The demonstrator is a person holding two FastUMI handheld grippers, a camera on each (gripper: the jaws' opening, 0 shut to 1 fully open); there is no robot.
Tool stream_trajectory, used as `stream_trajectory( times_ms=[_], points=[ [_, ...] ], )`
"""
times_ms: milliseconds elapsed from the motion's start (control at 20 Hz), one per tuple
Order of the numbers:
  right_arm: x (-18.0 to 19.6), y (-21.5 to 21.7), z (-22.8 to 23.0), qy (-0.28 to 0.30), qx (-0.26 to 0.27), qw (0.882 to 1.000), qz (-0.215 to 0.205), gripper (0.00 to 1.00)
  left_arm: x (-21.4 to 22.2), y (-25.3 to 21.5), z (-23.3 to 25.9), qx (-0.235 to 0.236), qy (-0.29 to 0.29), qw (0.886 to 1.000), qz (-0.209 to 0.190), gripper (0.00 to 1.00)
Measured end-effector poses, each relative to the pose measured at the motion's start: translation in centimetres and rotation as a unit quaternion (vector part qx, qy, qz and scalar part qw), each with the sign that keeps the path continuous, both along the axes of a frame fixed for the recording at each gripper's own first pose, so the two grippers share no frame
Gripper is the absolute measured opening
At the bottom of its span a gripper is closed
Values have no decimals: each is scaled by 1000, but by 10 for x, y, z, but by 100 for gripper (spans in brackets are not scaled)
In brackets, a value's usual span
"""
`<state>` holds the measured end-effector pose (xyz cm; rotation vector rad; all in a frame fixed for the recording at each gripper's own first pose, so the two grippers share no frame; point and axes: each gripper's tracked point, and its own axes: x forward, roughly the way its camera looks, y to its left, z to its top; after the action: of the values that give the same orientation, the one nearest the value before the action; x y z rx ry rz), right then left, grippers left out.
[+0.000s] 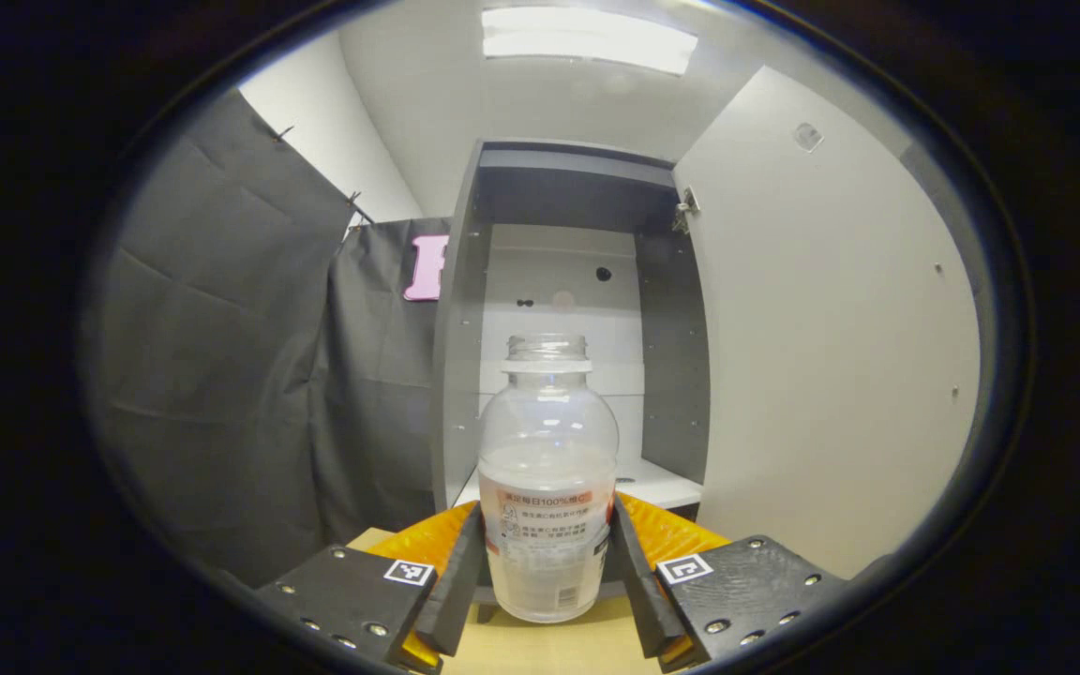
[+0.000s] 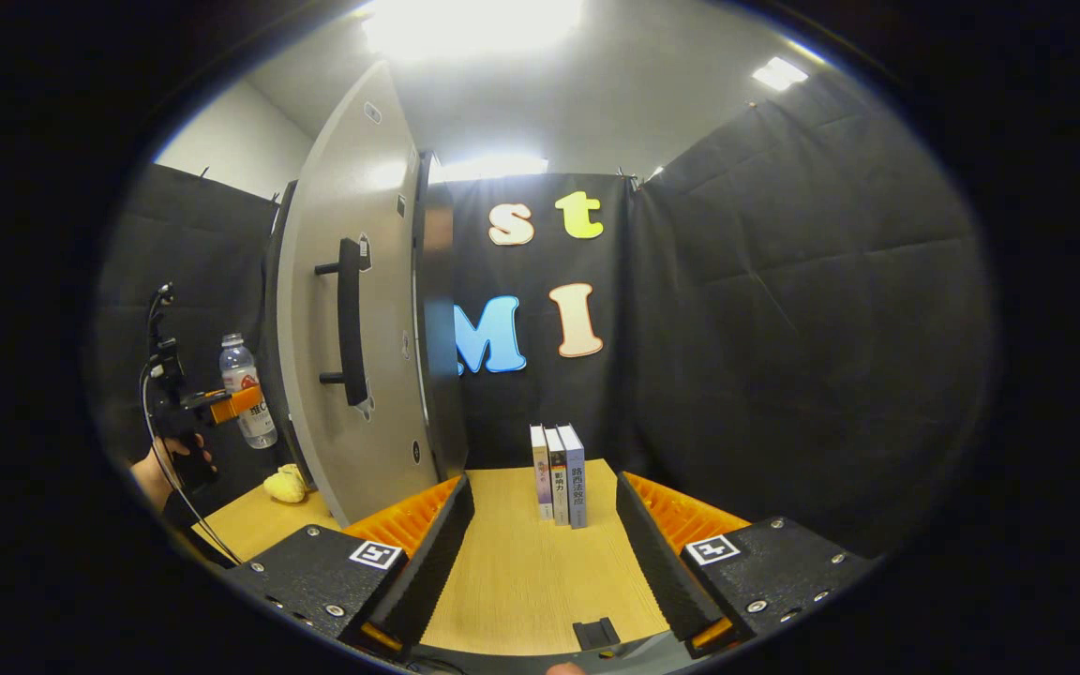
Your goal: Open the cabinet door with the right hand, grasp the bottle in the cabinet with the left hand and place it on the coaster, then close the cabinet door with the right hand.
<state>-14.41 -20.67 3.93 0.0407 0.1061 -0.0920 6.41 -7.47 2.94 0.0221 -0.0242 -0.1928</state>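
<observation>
Left hand-held gripper [image 1: 547, 562] level, clamping upright bottle [image 1: 547, 469], cabinet door [image 1: 831, 356] open

Both views are evenly and brightly lit from above. In the left gripper view a ceiling lamp [image 1: 587, 37] at the top centre glares white, and the cabinet [image 1: 577, 187] is shadowed under its top. In the right gripper view a ceiling light [image 2: 470, 23] at the top blows out, throwing sheen on the door [image 2: 362, 187]. Fisheye bending curves straight edges near the rims. Focus is sharp.
</observation>
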Motion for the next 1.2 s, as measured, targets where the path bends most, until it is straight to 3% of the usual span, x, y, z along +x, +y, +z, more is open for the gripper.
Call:
stream_trajectory(
  times_ms=[50,100,150,250,350,600,1050,1100,1200],
  points=[
    [-2,1,-2,2,2,1000,2,94,-9,4,-4,-1,-2,1000,1,71],
    [-2,3,-5,4,4,1000,4,94,-16,7,-6,-2,-3,1000,2,75],
    [-4,5,-6,6,2,1000,8,94,-22,10,-9,-3,-4,1000,3,71],
    [-6,8,-12,12,-7,1000,14,94,-34,14,-18,-4,-1,1000,6,75],
    [-7,10,-13,14,-13,1000,19,94,-44,19,-29,-9,5,1000,8,71],
    [-4,18,-13,6,-4,1000,27,94,-69,27,-59,-2,11,1000,9,71],
    [3,17,-27,16,13,1000,18,94,-103,34,-112,0,32,999,4,71],
    [5,17,-29,20,11,1000,15,94,-107,35,-119,2,36,999,2,75],
    [6,14,-32,23,8,1000,8,94,-107,36,-141,2,50,999,0,71]
  ],
)
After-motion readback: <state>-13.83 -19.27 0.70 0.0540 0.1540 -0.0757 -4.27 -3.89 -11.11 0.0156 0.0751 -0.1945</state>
